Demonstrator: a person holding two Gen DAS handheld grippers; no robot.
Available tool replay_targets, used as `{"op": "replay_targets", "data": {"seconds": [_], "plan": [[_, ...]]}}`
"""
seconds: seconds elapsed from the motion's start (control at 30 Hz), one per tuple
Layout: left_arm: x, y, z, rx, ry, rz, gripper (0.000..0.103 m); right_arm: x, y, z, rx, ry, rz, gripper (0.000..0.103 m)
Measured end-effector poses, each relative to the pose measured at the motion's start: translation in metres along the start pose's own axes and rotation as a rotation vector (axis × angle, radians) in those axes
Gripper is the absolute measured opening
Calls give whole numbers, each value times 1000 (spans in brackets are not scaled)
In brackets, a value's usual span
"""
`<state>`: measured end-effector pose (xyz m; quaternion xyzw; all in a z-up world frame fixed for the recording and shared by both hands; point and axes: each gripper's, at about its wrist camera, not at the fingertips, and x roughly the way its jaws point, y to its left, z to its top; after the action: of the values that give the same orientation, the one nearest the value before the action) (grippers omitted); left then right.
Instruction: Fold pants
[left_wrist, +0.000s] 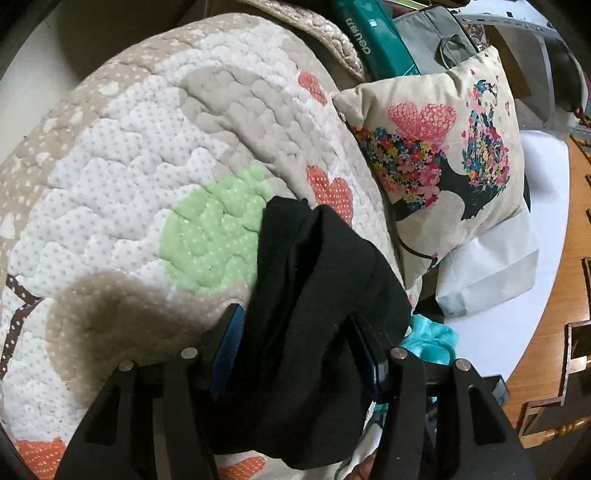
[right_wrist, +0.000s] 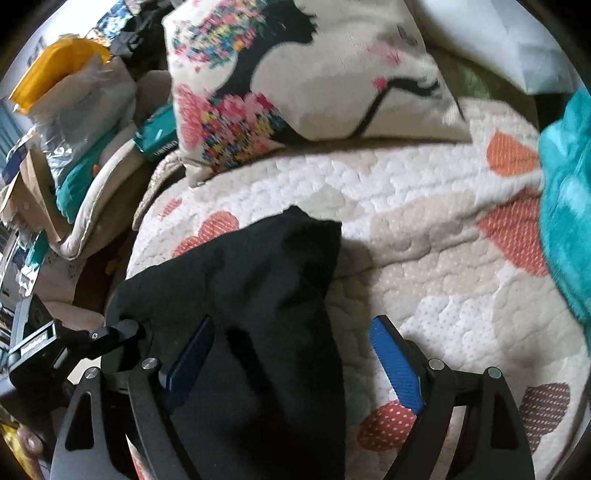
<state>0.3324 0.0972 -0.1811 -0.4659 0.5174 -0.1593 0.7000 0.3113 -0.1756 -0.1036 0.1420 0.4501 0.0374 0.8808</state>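
Pants (right_wrist: 236, 295), black, bunched in a thick wad on the quilted heart-print bedspread (left_wrist: 122, 177), not flat at all. Left gripper (left_wrist: 295, 332) has a fat fold of them between its blue pads, jaws about half apart and packed with cloth, so I read that as a grip on the bundle. From the right wrist view that same gripper comes in at the lower left, its tip buried in the fabric's left edge. Right gripper (right_wrist: 291, 354) has jaws spread wide; black cloth lies against the left pad, but the right pad (right_wrist: 397, 363) stands clear over bare quilt, so nothing is clamped there. Judgement: early in the fold, more sorting than folding. One side is held, the other free, and no clean edge, waistband or leg can be made out in the heap. Next move calls for the right jaws to find a definite edge or corner opposite the left's hold and close on it, then both to pull apart and spread the cloth flat on the bed before any crease is laid. Risk is pinching several layers at once and carrying the tangle along. Around it: floral print pillow (left_wrist: 443, 140) just beyond on the bed, teal fleece (right_wrist: 565, 206) off to the right, white paper bag (left_wrist: 484, 266) past the pillow, clutter of bags and boxes at the left.
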Motion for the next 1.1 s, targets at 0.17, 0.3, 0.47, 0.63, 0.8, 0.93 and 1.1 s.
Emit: {"op": "replay_targets", "data": {"seconds": [0.17, 0.3, 0.47, 0.63, 0.8, 0.93, 1.1], "plan": [[-9, 4, 0, -4, -16, -28, 55, -6, -9, -6, 40, 5, 5, 90], [-27, 0, 5, 14, -82, -32, 55, -9, -14, -6, 87, 4, 29, 90], [-34, -6, 10, 76, -164, 124, 56, -9, -11, -7, 82, 3, 28, 90], [-17, -19, 2, 229, -204, 366, 56, -8, -6, -8, 64, 5, 35, 90], [-17, -22, 0, 302, -221, 432, 56, -10, -1, -8, 37, -9, 24, 90], [-34, -28, -3, 282, -264, 410, 56, -13, -1, -8, 32, -21, 20, 90], [-31, -60, -20, 458, -293, 470, 56, -16, 1, -9, 33, -24, 26, 90]]}}
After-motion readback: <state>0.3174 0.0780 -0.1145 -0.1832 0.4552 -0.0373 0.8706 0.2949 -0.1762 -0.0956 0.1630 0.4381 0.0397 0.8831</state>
